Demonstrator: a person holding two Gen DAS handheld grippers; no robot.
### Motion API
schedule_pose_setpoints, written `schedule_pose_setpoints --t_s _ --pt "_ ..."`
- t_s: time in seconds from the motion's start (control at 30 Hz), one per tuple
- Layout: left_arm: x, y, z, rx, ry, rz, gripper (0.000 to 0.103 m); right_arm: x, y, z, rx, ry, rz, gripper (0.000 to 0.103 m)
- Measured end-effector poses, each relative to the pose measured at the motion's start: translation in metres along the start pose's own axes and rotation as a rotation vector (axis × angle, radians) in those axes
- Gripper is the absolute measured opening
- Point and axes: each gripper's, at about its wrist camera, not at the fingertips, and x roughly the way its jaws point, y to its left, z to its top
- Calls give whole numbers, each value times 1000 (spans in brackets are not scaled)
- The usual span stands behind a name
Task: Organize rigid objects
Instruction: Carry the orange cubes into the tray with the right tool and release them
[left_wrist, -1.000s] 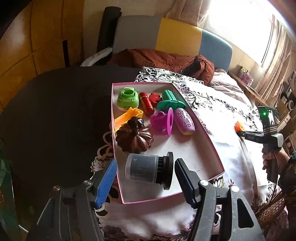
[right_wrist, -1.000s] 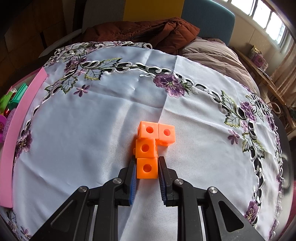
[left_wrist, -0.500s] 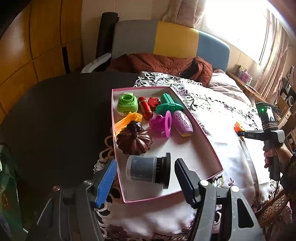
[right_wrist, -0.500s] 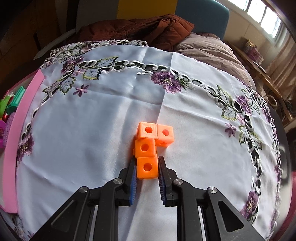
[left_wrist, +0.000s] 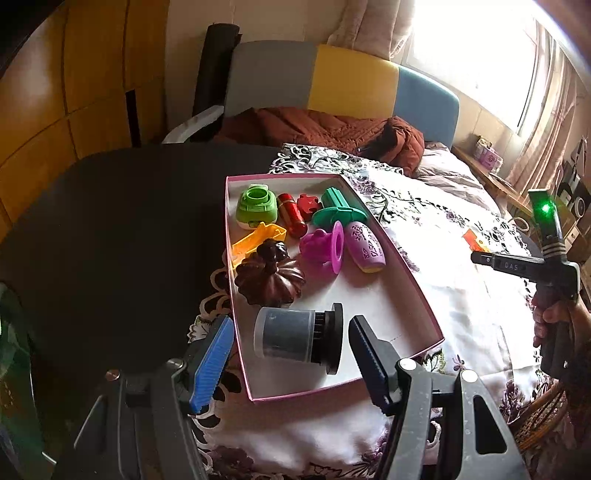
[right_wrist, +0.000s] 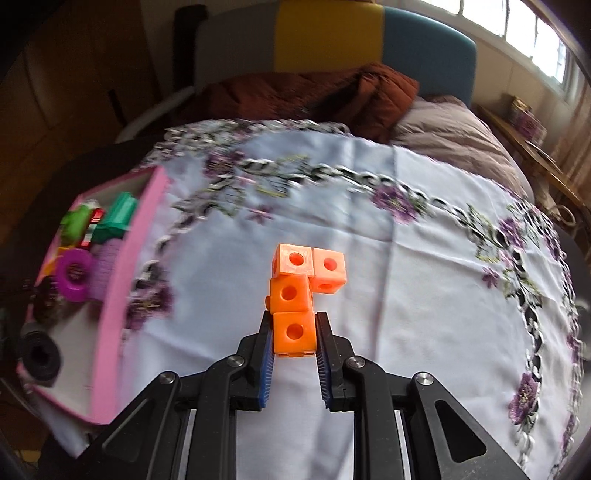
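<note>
- Your right gripper (right_wrist: 294, 334) clamps the end cube of the orange linked cubes (right_wrist: 300, 286); stiff, probably light, joints may flex
- Left gripper (left_wrist: 290, 354) gapes wide, empty, over the pink box (left_wrist: 417, 286)

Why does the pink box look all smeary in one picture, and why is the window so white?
In the right wrist view, the pink box and the tablecloth are motion-blurred, while the orange blocks in the tongs stay sharp. In the left wrist view, the window is overexposed and glaring white.

Right gripper (right_wrist: 294, 334) clamps orange cube piece (right_wrist: 300, 291), pink box (right_wrist: 127, 280) left
</note>
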Motion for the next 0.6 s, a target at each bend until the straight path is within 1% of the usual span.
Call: schedule_pose_setpoints --t_s 0.13,0.37,0.47,0.5,0.6 --pt "-1 1 -1 -5 -2 -3 66 -14 26 3 -36 -28 66 20" --pt "-3 7 0 -25 -6 -19 67 -38 87 5 -148 -69 187 20" --pt "-5 13 0 -45 -10 -25 71 -41 112 4 -193 -64 243 20" --pt "-5 16 0 -51 -10 -27 71 -40 123 3 -219 -54 264 20" --pt "-5 21 -1 -68 -7 -32 72 -31 149 0 -283 -16 291 20"
